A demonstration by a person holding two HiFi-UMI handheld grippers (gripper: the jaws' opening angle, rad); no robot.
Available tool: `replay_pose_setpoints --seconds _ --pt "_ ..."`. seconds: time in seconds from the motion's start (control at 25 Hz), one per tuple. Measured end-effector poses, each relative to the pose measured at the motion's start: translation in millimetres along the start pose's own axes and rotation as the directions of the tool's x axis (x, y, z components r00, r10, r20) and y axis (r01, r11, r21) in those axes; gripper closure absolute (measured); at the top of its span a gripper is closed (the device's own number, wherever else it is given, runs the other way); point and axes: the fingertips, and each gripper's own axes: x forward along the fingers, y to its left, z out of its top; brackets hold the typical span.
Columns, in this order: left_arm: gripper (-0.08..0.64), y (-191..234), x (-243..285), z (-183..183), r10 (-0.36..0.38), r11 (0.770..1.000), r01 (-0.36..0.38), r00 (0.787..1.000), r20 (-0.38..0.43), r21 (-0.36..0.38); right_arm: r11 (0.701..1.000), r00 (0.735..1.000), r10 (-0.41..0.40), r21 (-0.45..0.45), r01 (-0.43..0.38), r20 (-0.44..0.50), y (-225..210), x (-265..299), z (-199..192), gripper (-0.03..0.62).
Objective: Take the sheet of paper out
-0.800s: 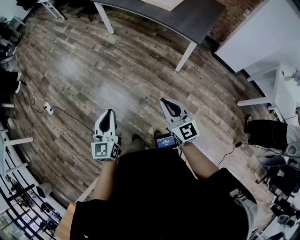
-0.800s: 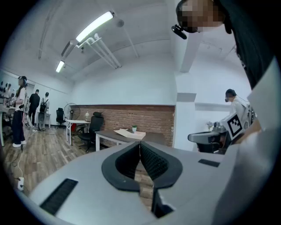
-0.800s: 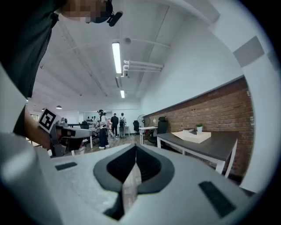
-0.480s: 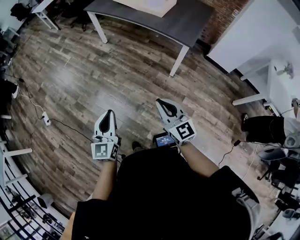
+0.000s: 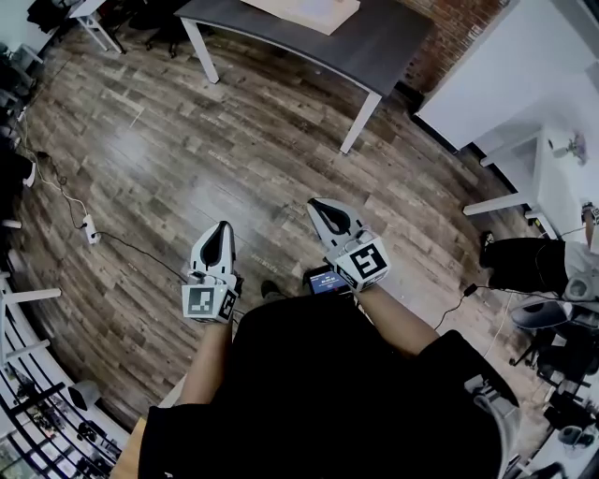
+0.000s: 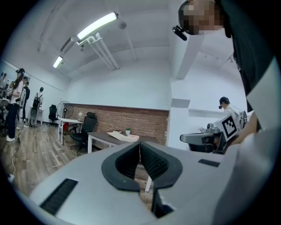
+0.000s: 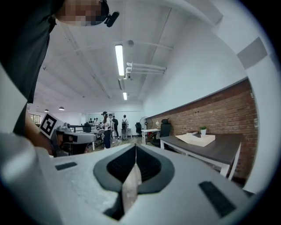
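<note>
I stand on a wooden floor with both grippers held level in front of me. My left gripper point(image 5: 220, 230) point(image 6: 140, 147) is shut, pads together, with nothing between them. My right gripper point(image 5: 318, 205) point(image 7: 135, 151) also has its tips together and holds nothing. Ahead stands a dark-topped table point(image 5: 379, 45) point(image 6: 102, 137) point(image 7: 217, 150) on white legs. A flat beige sheet-like thing point(image 5: 304, 11) point(image 6: 117, 134) point(image 7: 197, 139) lies on it beside a small potted plant point(image 7: 203, 130). Both grippers are well short of the table.
A power strip with a cable point(image 5: 91, 229) lies on the floor at the left. White desks point(image 5: 552, 178) and a black chair point(image 5: 532, 266) stand at the right. Several people point(image 7: 107, 127) stand far off in the room. A brick wall point(image 7: 219, 114) runs behind the table.
The head view has shifted, so more of the table top with the beige sheet shows. Both grippers keep the same shut, level pose.
</note>
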Motion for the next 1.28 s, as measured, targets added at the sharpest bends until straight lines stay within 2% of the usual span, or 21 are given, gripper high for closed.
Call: replay_pose_setpoints --seconds 0.36,0.68,0.8,1.28 --pt "0.561 -16.2 2.6 -11.0 -0.028 1.000 0.029 0.999 -0.033 0.008 1.000 1.000 -0.014 0.016 0.015 -0.014 -11.0 -18.8 -14.3 0.586" --pt "0.561 -33.0 12.6 -20.7 -0.011 1.000 0.012 0.998 -0.064 0.011 1.000 1.000 -0.009 0.004 0.009 -0.017 -25.2 -32.4 -23.0 0.586" --pt "0.561 -38.7 16.8 -20.6 -0.007 1.000 0.006 0.998 -0.056 -0.017 1.000 1.000 -0.017 0.015 0.017 -0.006 -35.8 -38.9 -24.3 0.585" --pt "0.561 -73.7 34.2 -20.4 0.037 0.999 -0.037 0.999 -0.022 -0.031 0.998 0.999 -0.043 0.038 0.042 0.033 -82.7 -75.3 -33.8 0.586"
